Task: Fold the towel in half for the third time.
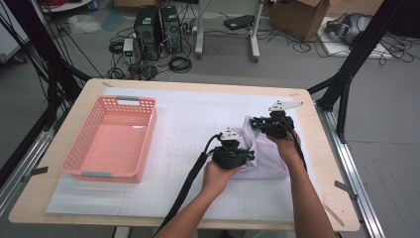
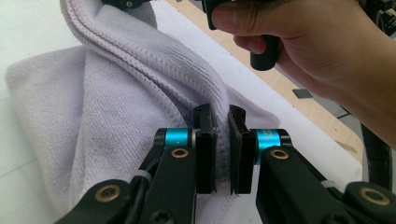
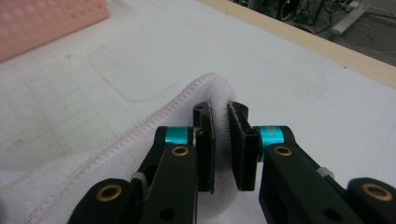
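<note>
High view: white towel (image 1: 262, 156) sits at 4 o'clock on table (image 1: 188, 89), w/ left gripper (image 1: 242, 154) & right gripper (image 1: 257, 121) each clamped on its hem. Soft, light, floppy; grip thick stitched edge.

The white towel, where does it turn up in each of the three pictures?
High view: the white towel lies right of centre on the table, between both grippers.
Left gripper view: it spreads across the left and centre, its hem pinched by the left gripper.
Right gripper view: it runs from bottom left to centre, its edge pinched by the right gripper.
Shared landmark: the towel's ribbed hem.
</note>
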`<state>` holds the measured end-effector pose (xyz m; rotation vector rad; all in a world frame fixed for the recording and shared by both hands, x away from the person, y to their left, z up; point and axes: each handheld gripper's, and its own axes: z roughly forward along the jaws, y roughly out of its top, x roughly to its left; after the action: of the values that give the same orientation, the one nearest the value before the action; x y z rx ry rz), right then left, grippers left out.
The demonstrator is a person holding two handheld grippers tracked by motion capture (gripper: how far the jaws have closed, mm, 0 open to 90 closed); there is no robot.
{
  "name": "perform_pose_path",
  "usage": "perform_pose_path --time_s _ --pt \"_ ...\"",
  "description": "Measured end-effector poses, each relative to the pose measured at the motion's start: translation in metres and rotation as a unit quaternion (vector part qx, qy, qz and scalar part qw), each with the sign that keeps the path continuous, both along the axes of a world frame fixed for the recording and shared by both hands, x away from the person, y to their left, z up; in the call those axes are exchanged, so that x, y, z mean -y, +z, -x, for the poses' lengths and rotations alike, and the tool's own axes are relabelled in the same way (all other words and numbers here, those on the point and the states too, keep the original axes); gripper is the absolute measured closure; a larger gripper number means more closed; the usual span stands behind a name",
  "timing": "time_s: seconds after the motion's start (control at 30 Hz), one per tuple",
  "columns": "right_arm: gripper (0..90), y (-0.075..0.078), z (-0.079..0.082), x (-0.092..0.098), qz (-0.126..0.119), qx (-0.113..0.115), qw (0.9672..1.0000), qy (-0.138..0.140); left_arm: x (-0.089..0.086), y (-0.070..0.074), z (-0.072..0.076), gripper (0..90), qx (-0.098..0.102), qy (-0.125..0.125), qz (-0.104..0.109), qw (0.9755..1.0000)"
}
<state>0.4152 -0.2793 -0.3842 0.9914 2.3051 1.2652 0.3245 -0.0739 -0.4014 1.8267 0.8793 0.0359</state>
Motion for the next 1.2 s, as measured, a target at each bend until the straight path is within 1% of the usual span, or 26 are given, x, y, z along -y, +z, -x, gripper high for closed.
perform_pose_path --time_s 0.07,0.1,0.13,0.2,0.23,0.27,0.3,0.33,0.4,0.47,0.53,0.57,0.63,0.7,0.73,0.8,0.83,0.87,0.9,0.93,0.97,1.0,1.07,1.13,1.2 --pt "81.6 -0.003 -0.001 0.004 0.012 0.000 0.9999 -0.008 0.004 -0.001 -0.001 81.6 0.004 0.003 0.008 1.0000" --pt "81.6 -0.006 -0.001 0.006 0.012 0.000 0.9999 -0.011 0.004 -0.001 -0.001 79.2 0.006 0.002 0.012 0.9999" --pt "81.6 -0.007 -0.001 0.007 0.015 -0.001 0.9998 -0.012 0.003 -0.001 -0.001 74.8 0.011 -0.002 0.014 0.9998" --pt "81.5 -0.011 -0.001 0.011 0.016 -0.003 0.9998 -0.015 0.000 0.001 0.000 59.5 0.026 -0.010 0.011 0.9996" --pt "81.5 -0.012 -0.001 0.012 0.017 -0.001 0.9997 -0.016 -0.004 0.005 0.002 53.7 0.046 -0.008 0.012 0.9988" --pt "81.5 -0.013 0.000 0.013 0.019 0.002 0.9997 -0.017 -0.008 0.007 0.004 48.7 0.062 -0.006 0.017 0.9979" --pt "81.5 -0.013 0.001 0.013 0.018 0.003 0.9997 -0.017 -0.014 0.010 0.006 47.3 0.083 -0.002 0.030 0.9961" --pt "81.5 -0.013 0.001 0.014 0.018 0.009 0.9997 -0.016 -0.019 0.013 0.006 44.7 0.090 0.003 0.035 0.9953" --pt "81.5 -0.012 0.001 0.015 0.020 0.011 0.9996 -0.018 -0.030 0.015 0.004 42.6 0.096 0.011 0.037 0.9947" --pt "81.4 -0.012 0.001 0.016 0.023 0.015 0.9994 -0.022 -0.039 0.015 0.003 42.0 0.100 0.018 0.028 0.9944" --pt "81.2 -0.013 0.000 0.017 0.025 0.010 0.9992 -0.029 -0.050 0.013 0.001 41.3 0.102 0.023 0.021 0.9943" --pt "81.1 -0.013 0.000 0.018 0.029 0.007 0.9991 -0.031 -0.057 0.011 0.000 41.0 0.105 0.025 0.010 0.9941" --pt "80.5 -0.015 0.001 0.019 0.032 0.004 0.9987 -0.039 -0.068 0.004 -0.001 40.4 0.108 0.027 -0.003 0.9937" --pt "79.4 -0.017 0.002 0.022 0.035 0.003 0.9983 -0.046 -0.077 -0.003 -0.002 39.6 0.107 0.031 -0.005 0.9937" --pt "78.8 -0.018 0.003 0.024 0.032 -0.004 0.9982 -0.051 -0.083 -0.007 -0.002 39.5 0.107 0.033 -0.005 0.9937" --pt "74.6 -0.020 0.006 0.028 0.028 -0.008 0.9978 -0.060 -0.093 -0.014 -0.002 39.5 0.106 0.035 -0.004 0.9937" --pt "71.9 -0.020 0.008 0.030 0.024 -0.012 0.9974 -0.067 -0.097 -0.017 -0.002 39.3 0.109 0.035 -0.010 0.9934" --pt "70.6 -0.019 0.010 0.033 0.023 -0.010 0.9969 -0.075 -0.101 -0.019 -0.001 39.2 0.110 0.037 -0.011 0.9932" --pt "67.8 -0.017 0.012 0.036 0.017 -0.009 0.9966 -0.080 -0.105 -0.021 -0.001 39.2 0.111 0.038 -0.016 0.9930" --pt "64.4 -0.015 0.014 0.039 0.008 -0.013 0.9957 -0.092 -0.109 -0.023 0.000 39.2 0.111 0.041 -0.018 0.9928" --pt "62.7 -0.013 0.016 0.043 0.003 -0.014 0.9949 -0.100 -0.113 -0.024 0.000 39.2 0.108 0.044 -0.022 0.9930" --pt "61.4 -0.011 0.019 0.046 -0.003 -0.015 0.9941 -0.107 -0.118 -0.026 0.001 39.2 0.109 0.048 -0.020 0.9927" --pt "57.7 -0.006 0.029 0.053 -0.009 -0.017 0.9914 -0.130 -0.124 -0.028 0.002 39.2 0.112 0.050 -0.023 0.9922" --pt "54.3 -0.001 0.039 0.059 -0.014 -0.025 0.9886 -0.148 -0.130 -0.029 0.003 39.3 0.114 0.055 -0.020 0.9918" --pt "54.4 0.002 0.050 0.061 -0.018 -0.017 0.9883 -0.151 -0.134 -0.032 0.005 39.3 0.114 0.054 -0.023 0.9917"
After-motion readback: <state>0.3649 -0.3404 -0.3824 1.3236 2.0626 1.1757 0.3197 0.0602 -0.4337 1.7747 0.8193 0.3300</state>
